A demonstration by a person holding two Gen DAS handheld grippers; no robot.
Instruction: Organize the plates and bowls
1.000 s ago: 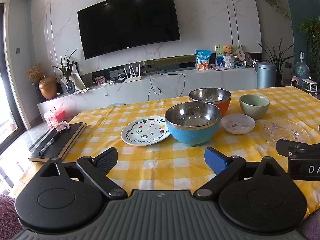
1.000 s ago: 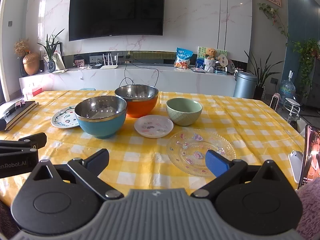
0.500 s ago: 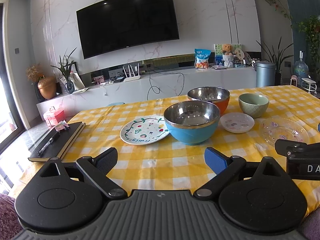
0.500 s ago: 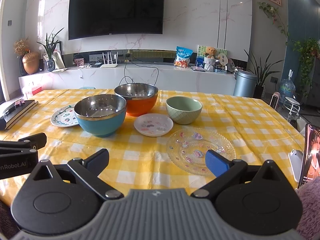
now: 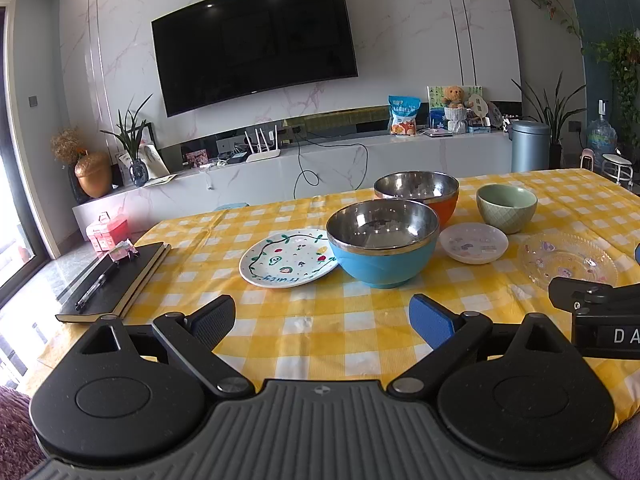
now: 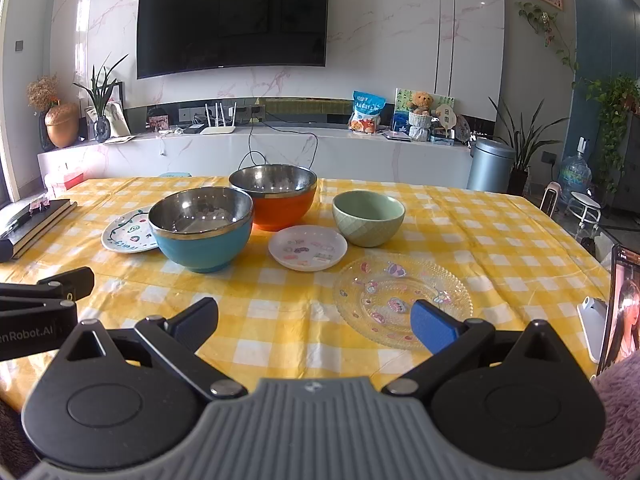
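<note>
Yellow-and-white checked cloth covers the table (image 5: 312,336) in front of me, and beyond it a long white console runs under a wall-mounted television (image 6: 234,16). My left gripper (image 5: 322,318) hangs low over the near edge of the cloth with its fingers spread wide apart and nothing between them; my right gripper (image 6: 314,316) is likewise released and empty, its blue pad sitting in front of the near rim of the clear glass plate (image 6: 402,300), though I cannot tell whether it touches. The dishes sit in a loose group toward the middle of the table. Farthest left lies the white plate painted with a green vine (image 5: 288,258), flat on the cloth, with the blue bowl (image 5: 382,244) just beside it on its right, overlapping the plate's edge from my angle. Behind the blue bowl, very close to it, stands the orange bowl (image 6: 274,196); both have shiny steel insides. To the right of these is the small white saucer (image 6: 307,247) with little pictures on it, and behind that saucer the green bowl (image 6: 368,218) stands upright. The clear glass plate lies nearest me on the right side, apart from the saucer. Off to the left edge of the table rests a black notebook (image 5: 116,280) with a pen on top, well away from the dishes. At the right edge in the right wrist view, a phone (image 6: 622,308) stands propped with its screen lit.
</note>
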